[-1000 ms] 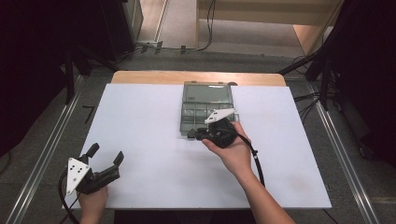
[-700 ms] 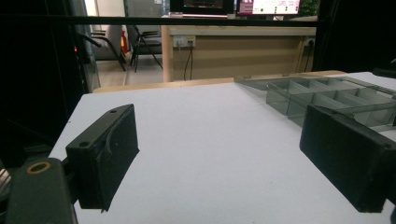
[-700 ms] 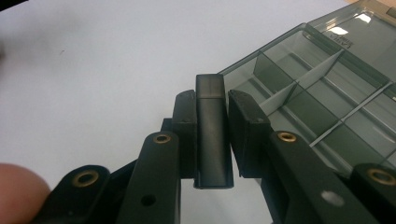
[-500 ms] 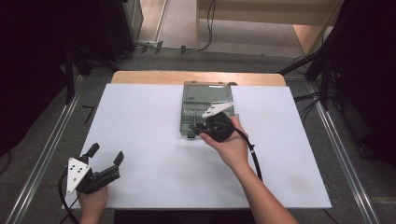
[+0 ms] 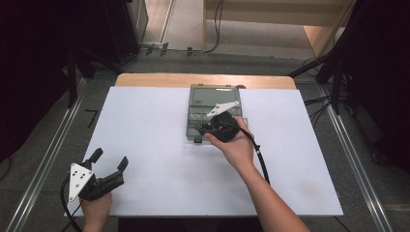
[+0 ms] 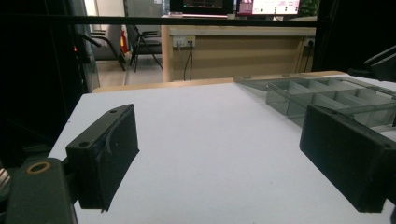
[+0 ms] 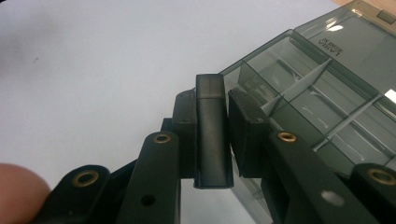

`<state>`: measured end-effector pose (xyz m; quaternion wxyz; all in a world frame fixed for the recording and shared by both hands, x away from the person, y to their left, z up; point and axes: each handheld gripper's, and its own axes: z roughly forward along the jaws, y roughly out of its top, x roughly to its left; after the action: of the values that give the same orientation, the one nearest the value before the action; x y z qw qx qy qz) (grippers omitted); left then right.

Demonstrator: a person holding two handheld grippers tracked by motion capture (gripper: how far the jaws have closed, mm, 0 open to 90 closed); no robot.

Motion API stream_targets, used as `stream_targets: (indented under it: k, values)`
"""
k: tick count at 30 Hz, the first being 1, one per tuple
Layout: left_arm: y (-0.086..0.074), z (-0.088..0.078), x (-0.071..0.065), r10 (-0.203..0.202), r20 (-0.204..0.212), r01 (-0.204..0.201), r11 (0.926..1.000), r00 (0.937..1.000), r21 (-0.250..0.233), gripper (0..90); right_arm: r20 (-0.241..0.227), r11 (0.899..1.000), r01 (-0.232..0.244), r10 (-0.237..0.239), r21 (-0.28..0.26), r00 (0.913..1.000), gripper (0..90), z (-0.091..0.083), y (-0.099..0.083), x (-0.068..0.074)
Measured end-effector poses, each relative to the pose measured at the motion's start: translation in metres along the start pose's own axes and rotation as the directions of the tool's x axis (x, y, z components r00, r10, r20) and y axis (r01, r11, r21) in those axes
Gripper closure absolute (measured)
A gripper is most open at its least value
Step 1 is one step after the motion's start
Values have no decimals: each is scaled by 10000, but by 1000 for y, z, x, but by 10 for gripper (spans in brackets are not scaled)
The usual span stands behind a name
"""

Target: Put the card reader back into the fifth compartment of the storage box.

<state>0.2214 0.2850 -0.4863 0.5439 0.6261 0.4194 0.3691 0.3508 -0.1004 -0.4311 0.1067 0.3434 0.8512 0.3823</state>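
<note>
A translucent grey compartment box [image 5: 213, 98] lies open at the table's far middle, its dividers plain in the right gripper view [image 7: 327, 93] and at the right of the left gripper view [image 6: 322, 95]. My right gripper [image 5: 201, 131] is over the box's near left corner, shut on a small black rectangular block [image 7: 212, 130] that stands upright between the jaws [image 7: 213, 100]. Far from the box, my left gripper [image 5: 110, 158] rests at the table's near left corner, open, with nothing between its pads [image 6: 219, 154].
A white sheet [image 5: 154, 140] covers the table, with a wooden strip [image 5: 154, 79] along its far edge. The right gripper's cable [image 5: 261, 159] trails back along the forearm. Dark stands and floor rails flank both sides of the table.
My right gripper has shifted a little away from the person, further over the box's near left corner, still holding the black block. The left gripper has not moved.
</note>
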Motion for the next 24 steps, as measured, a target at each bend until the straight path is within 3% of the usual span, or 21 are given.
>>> stream_targets:
  k: [24]
  values:
    - [0, 0, 0, 13, 19, -13, 10000, 10000, -13, 116, 92, 9997, -228, 227, 132, 9997, 711, 23, 15, -8]
